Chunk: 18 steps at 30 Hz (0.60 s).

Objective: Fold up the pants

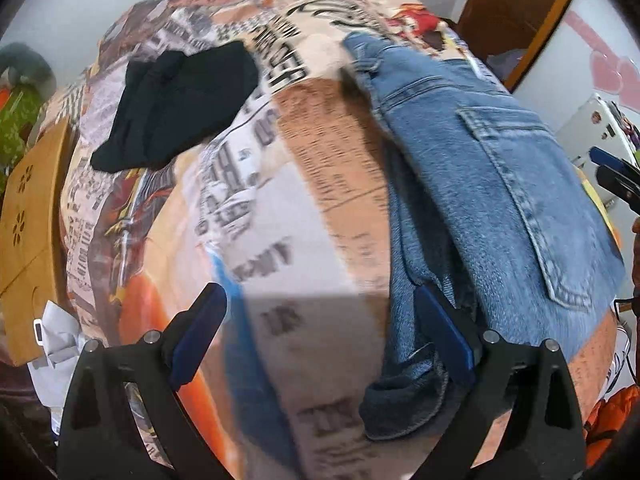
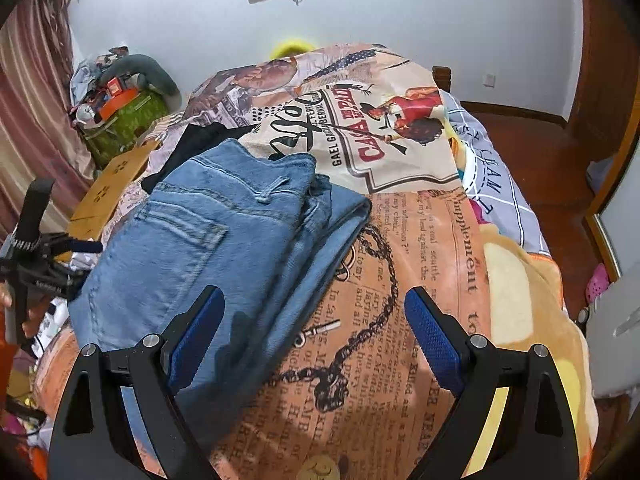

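Observation:
Blue jeans (image 1: 492, 184) lie folded in a stack on a bed with a newspaper-print cover (image 1: 304, 184), back pocket up. In the right wrist view the jeans (image 2: 208, 248) lie left of centre on the cover (image 2: 420, 280). My left gripper (image 1: 320, 308) is open and empty above the bed, its right finger beside the jeans' lower edge. My right gripper (image 2: 314, 312) is open and empty above the jeans' near right edge. The right gripper's tips (image 1: 612, 168) show at the right edge of the left view; the left gripper (image 2: 60, 248) shows at the left edge of the right view.
A black garment (image 1: 180, 104) lies on the bed beyond the jeans, also partly showing in the right wrist view (image 2: 192, 140). A wooden board (image 1: 28, 220) stands at the bed's left side. A green bag with clutter (image 2: 124, 116) sits by the curtain. Red floor (image 2: 536, 152) lies right of the bed.

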### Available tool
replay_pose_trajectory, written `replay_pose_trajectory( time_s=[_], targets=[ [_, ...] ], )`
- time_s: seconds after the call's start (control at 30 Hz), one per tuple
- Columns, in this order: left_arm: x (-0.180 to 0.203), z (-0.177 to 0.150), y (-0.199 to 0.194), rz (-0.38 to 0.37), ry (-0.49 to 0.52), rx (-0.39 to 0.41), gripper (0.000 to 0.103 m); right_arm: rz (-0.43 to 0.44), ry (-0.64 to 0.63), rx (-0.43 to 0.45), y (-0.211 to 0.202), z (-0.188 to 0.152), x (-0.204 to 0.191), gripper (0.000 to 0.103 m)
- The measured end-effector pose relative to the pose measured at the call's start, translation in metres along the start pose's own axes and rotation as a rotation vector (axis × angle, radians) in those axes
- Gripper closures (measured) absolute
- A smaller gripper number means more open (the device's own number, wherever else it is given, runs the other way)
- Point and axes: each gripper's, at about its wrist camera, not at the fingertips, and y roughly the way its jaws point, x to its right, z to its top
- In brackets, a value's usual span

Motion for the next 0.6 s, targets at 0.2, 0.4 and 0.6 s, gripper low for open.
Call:
replay_pose_trajectory(
  time_s=[0.2, 0.4, 0.6],
  targets=[
    [0.013, 0.020, -0.011, 0.131, 0.032, 0.070, 0.006, 0.025, 0.026, 0.011, 0.000, 0.001, 0.002, 0.013],
    [0.008, 0.072, -0.025, 0.156, -0.015, 0.192, 0.006, 0.047, 0.039, 0.040, 0.008, 0.019, 0.005, 0.013],
    [0.021, 0.120, -0.006, 0.132, 0.029, 0.201, 0.006, 0.080, 0.045, 0.028, 0.036, 0.045, 0.013, 0.023]
  ],
)
